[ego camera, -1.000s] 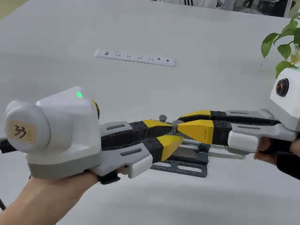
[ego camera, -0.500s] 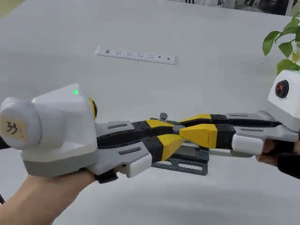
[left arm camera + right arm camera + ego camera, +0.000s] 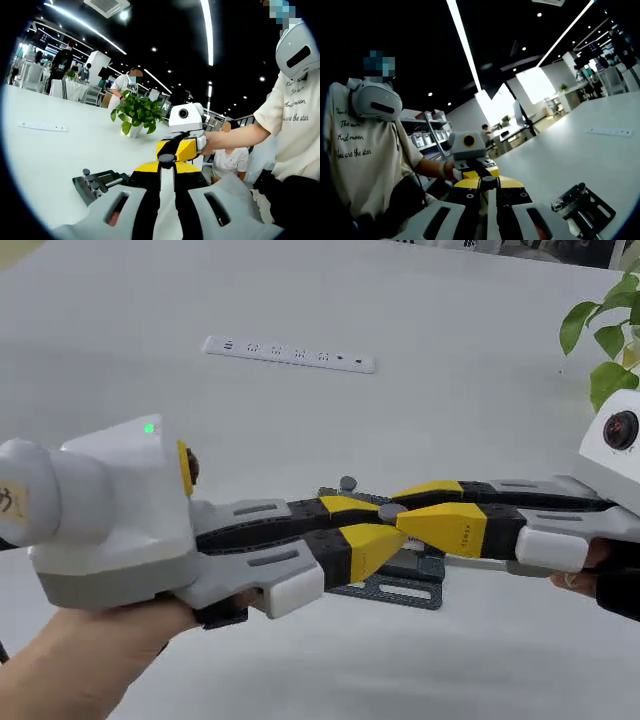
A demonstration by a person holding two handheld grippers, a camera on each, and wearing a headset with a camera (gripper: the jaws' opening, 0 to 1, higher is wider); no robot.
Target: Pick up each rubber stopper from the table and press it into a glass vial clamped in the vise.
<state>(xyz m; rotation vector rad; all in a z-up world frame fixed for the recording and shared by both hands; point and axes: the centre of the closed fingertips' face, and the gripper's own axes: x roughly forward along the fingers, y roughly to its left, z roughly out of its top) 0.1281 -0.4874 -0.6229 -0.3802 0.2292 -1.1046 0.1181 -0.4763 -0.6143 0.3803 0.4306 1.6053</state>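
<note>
Found the rubber stopper, grey and round-topped, held clear of the table and poised just above the vise; saw it caught at the very meeting point of two sets of yellow-tipped jaws pointing in from opposite sides. Traced the left gripper from the lower left of the head view, grasped in the left hand, jaws narrowed to a slit with the stopper nipped at their tips; traced the right gripper from the right edge, carried by the right hand, jaws likewise closed against the stopper, seated dark between the yellow pads in the right gripper view. Noted both grippers roughly level and nose to nose, tips touching or very nearly so. Saw the vise, dark grey with a slotted base plate, flat on the table directly beneath the tips; made out a second grey cap just behind the jaws, and in the left gripper view two small round-capped uprights on the vise, too small to call vials with certainty. Farther off, spotted a white power strip lying well apart across the table, and a leafy green plant at the right edge.
</note>
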